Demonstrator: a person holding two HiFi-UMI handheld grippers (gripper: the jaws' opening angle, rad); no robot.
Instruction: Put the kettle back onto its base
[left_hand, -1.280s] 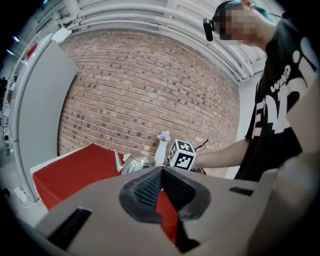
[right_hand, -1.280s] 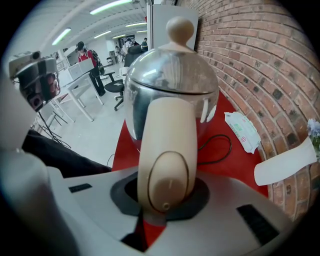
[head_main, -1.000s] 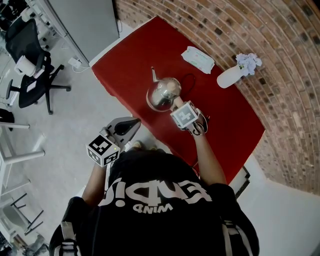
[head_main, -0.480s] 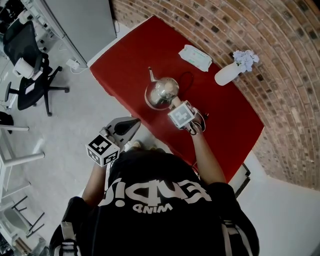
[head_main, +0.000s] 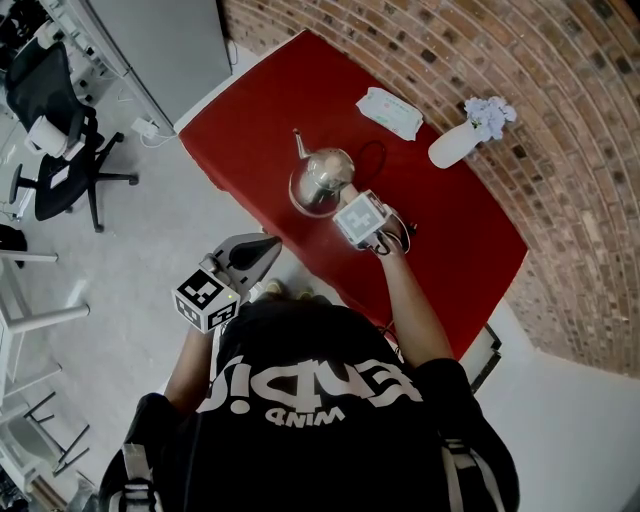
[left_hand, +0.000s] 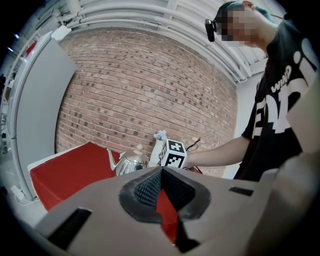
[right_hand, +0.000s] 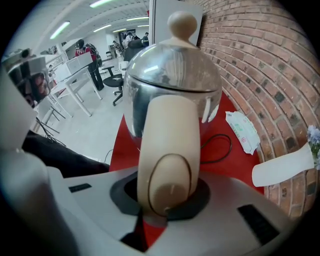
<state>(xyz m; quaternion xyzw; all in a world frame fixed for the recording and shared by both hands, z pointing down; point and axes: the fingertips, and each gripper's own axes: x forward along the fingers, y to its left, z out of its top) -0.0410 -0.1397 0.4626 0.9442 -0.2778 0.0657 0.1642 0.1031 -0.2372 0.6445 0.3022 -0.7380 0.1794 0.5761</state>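
Observation:
A shiny steel kettle (head_main: 320, 178) with a beige handle and knob is over the near edge of the red table (head_main: 290, 90). My right gripper (head_main: 347, 205) points steeply down and is shut on the kettle's handle (right_hand: 167, 150), which fills the space between its jaws (right_hand: 167, 192). A black cord (head_main: 378, 158) loops on the table just beyond the kettle. I cannot make out the base; it may be hidden under the kettle. My left gripper (head_main: 270, 244) hangs off the table's near side, shut and empty (left_hand: 161, 175), looking level at the kettle (left_hand: 131, 162).
A white pack of wipes (head_main: 390, 113) and a white vase with flowers (head_main: 455, 145) lie further back by the brick wall (head_main: 520, 70). A grey cabinet (head_main: 170, 50) and an office chair (head_main: 60, 130) stand on the floor to the left.

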